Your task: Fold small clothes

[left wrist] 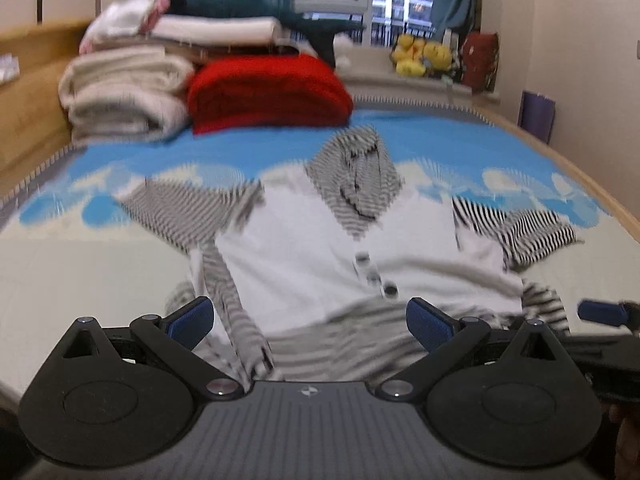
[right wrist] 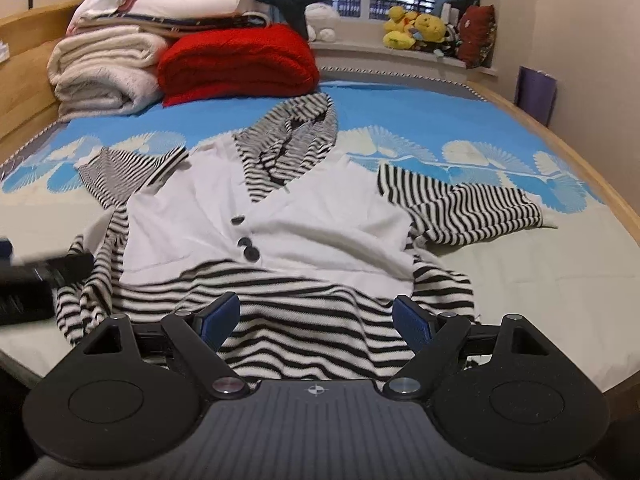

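A small hooded top (right wrist: 280, 216) lies face up on the bed, with a white buttoned front, a black-and-white striped hood (right wrist: 296, 136) at the far end and striped sleeves spread to both sides. Its striped hem (right wrist: 304, 320) is nearest me. My right gripper (right wrist: 316, 314) stands open just above the hem's middle, nothing between its blue pads. In the blurred left wrist view, the top (left wrist: 320, 248) fills the centre and my left gripper (left wrist: 310, 320) is open over the hem's left part. The right gripper's blue fingertip (left wrist: 600, 312) shows at that view's right edge.
Folded cream blankets (right wrist: 104, 72) and a red blanket (right wrist: 240, 64) are stacked at the bed's far left. Yellow plush toys (right wrist: 416, 28) sit on the window sill. A wooden bed frame (right wrist: 592, 184) runs along the right side, with a purple object (right wrist: 536, 92) against the wall.
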